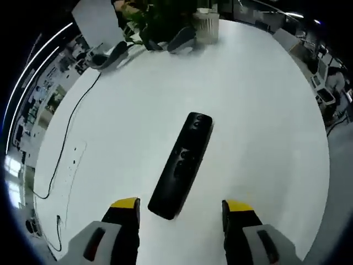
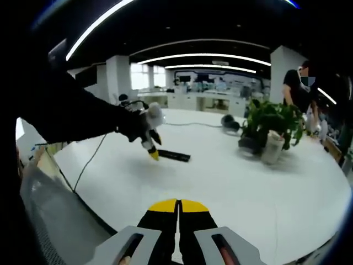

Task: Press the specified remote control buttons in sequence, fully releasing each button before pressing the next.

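Clearly left gripper (image 1: 179,212) gaping astride remote (image 1: 181,165); right gripper (image 2: 178,207) closed, empty.

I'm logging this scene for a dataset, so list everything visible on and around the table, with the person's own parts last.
remote control: one, black, lying flat on the table between the left gripper's open jaws
table: one, white, round
potted plant: one, green leaves in a pale ribbed pot, at the table's far side
cable: one, thin and black, trailing across the table
dark curved objects: two, near the plant; what they are is unclear
bystander: one, in dark clothes, behind the plant
left gripper: one, grey with yellow tips, jaws open
right gripper: one, grey with yellow tips, jaws closed, empty
sleeve: one, dark, holding the left gripper
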The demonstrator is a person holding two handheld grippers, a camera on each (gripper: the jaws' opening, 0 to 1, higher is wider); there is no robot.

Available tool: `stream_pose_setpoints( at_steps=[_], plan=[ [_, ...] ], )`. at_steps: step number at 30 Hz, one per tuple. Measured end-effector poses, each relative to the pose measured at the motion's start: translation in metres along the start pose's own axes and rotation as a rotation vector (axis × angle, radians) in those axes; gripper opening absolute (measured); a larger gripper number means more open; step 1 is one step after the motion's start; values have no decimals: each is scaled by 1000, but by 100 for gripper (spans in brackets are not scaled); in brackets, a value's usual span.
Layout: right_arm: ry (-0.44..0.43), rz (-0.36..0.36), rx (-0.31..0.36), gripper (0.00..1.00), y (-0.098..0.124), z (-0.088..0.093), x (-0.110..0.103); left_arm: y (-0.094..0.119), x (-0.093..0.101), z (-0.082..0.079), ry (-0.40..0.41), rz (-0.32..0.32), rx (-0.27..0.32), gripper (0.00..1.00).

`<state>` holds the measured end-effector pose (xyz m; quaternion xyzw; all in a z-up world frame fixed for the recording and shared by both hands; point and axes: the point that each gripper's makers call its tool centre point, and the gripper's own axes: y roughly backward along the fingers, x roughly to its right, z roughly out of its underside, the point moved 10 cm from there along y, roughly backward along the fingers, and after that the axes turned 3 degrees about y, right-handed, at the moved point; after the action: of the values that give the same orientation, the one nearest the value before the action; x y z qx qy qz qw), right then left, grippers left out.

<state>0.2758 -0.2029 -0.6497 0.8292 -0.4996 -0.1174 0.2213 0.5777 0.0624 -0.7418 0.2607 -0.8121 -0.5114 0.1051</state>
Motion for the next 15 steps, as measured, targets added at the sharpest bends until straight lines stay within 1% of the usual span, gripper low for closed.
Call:
stream_pose_setpoints(
  at_steps=[1, 2, 3, 4, 5, 6, 7, 8, 10, 11, 12, 13, 15],
  plan=[
    [4, 1, 2, 0, 0, 0, 0, 7, 3, 1, 21, -5, 28, 65],
    [8, 2, 6, 0, 0, -1, -1, 17, 8, 2, 30, -10, 82, 66],
    [12, 4, 8, 1, 0, -1, -1, 27, 12, 4, 30, -20, 118, 65],
    [14, 5, 10, 3, 1, -1, -1, 33, 15, 6, 31, -34, 133, 65],
    [-4, -10, 25, 6, 1, -2, -2, 36, 16, 7, 30, -37, 136, 65],
    [-33, -20, 38, 9, 2, -3, -3, 44, 21, 11, 38, -37, 140, 66],
    [-39, -15, 45, 12, 3, -4, -2, 49, 24, 13, 44, -41, 156, 66],
    [-34, -10, 48, 14, 3, -4, -2, 56, 28, 15, 54, -49, 187, 66],
    [-23, 3, 39, 14, 2, -3, -2, 66, 34, 19, 68, -60, 223, 66],
    [-24, 10, 39, 15, 2, -4, -2, 73, 38, 22, 88, -59, 252, 66],
    [-20, 23, 38, 16, 2, -3, -1, 80, 43, 26, 110, -52, 266, 66],
    [-16, 38, 32, 18, 2, -3, -1, 84, 46, 28, 116, -49, 278, 66],
    [-18, 47, 26, 24, 1, -2, 0, 93, 54, 32, 127, -53, 293, 66]
  ],
)
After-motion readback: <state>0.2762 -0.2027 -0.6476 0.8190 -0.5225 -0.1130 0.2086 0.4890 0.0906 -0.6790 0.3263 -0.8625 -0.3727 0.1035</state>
